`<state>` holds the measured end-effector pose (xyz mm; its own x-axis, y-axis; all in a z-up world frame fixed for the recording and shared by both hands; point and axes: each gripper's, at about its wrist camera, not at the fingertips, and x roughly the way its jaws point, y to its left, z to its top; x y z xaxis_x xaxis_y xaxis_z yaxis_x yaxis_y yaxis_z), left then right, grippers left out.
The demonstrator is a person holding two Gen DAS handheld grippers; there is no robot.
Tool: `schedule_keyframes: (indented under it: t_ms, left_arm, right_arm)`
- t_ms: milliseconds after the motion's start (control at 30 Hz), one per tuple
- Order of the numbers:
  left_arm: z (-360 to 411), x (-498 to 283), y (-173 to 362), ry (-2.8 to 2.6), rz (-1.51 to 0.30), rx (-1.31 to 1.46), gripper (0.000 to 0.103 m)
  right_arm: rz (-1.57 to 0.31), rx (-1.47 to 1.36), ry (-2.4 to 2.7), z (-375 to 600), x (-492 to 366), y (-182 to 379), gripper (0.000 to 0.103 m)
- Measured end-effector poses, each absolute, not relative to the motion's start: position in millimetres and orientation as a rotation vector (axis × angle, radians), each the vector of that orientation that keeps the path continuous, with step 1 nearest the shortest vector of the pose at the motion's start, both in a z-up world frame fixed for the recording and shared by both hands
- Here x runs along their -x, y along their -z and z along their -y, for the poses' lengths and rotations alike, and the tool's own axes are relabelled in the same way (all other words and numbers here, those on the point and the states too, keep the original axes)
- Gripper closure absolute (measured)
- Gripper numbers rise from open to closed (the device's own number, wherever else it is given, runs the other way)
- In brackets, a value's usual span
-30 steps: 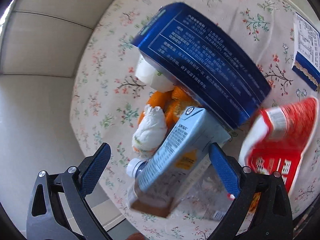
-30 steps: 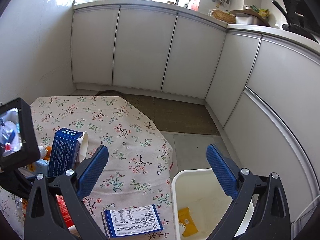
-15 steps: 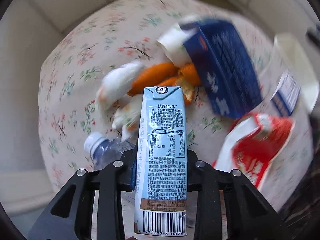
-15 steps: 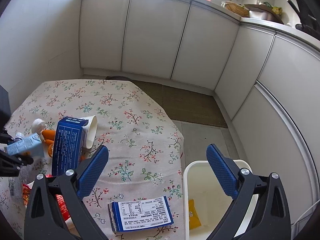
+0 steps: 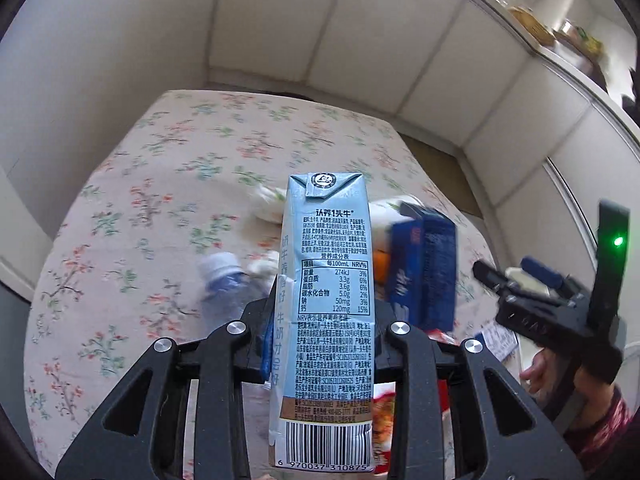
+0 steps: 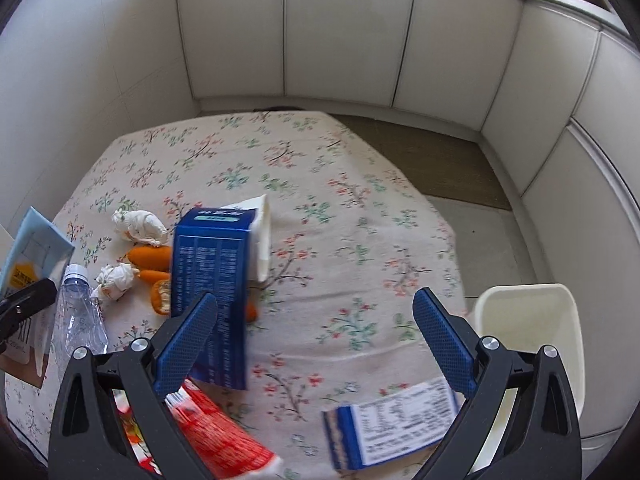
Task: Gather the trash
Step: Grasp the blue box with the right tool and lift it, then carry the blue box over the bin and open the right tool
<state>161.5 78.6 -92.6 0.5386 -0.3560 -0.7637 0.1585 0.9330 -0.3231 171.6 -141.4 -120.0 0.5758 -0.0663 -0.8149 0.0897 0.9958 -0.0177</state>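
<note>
My left gripper (image 5: 324, 344) is shut on a light blue milk carton (image 5: 328, 280), held upright above the floral table (image 5: 160, 184). The same carton (image 6: 36, 252) shows at the left edge of the right wrist view. My right gripper (image 6: 312, 308) hangs open over the table with nothing between its fingers. Its left finger is in front of a tall blue box (image 6: 212, 280); a red packet (image 6: 216, 432) lies below it. A blue-and-white packet (image 6: 392, 424) lies near the right finger. A clear bottle (image 6: 78, 316), orange peels (image 6: 150, 258) and crumpled tissues (image 6: 138, 226) lie left of the box.
A white bin (image 6: 528, 332) stands on the floor off the table's right edge. White cabinets (image 6: 340, 32) run along the back and right. A brown mat (image 6: 432, 160) lies on the floor behind the table. A hand in a patterned sleeve (image 5: 600, 412) holds the right gripper.
My left gripper shut on the milk carton, lifted it off the pile and rolled it upright. My right gripper moved down and left, over the table's trash.
</note>
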Motion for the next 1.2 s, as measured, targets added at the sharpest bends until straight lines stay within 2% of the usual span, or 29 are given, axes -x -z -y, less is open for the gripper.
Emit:
schedule_keyframes:
  t_ms: [133,433,467,500,533,567,767,1200]
  left_arm:
    - [-94,-161,84,0.291,-0.927,0.288,0.073]
    - [-97,-157,78,0.300,-0.909,0.306,0.073]
    - [-97,-157,79,0.301,-0.909,0.304,0.073]
    - [-96,-158,79,0.303,-0.910,0.302,0.073]
    - [-95,-158,79,0.302,-0.910,0.300,0.073]
    - [-95,-158,80,0.300,-0.910,0.299,0.073]
    - [-98,-160,79,0.282,-0.888,0.318,0.073]
    - [-102,-137,31,0.202,-0.695,0.357,0.073]
  right_arm:
    - [-1.064,-0.065,0.068,120,-191,143,0.008]
    - [-1.048,-0.050,0.089,104,-213,143,0.008]
    - [-1.051,-0.052,0.088,105,-215,143,0.011]
    - [-1.052,-0.054,0.080,106,-215,143,0.030]
    - [-1.070,-0.059,0.042,106,-218,144,0.043]
    - [-1.094,-0.069,0.023,107,-219,146,0.045]
    - [-1.023,-0.079,0.017,115,-205,131,0.046]
    - [-0.698,-0.036,-0.028,106,-158,33,0.046]
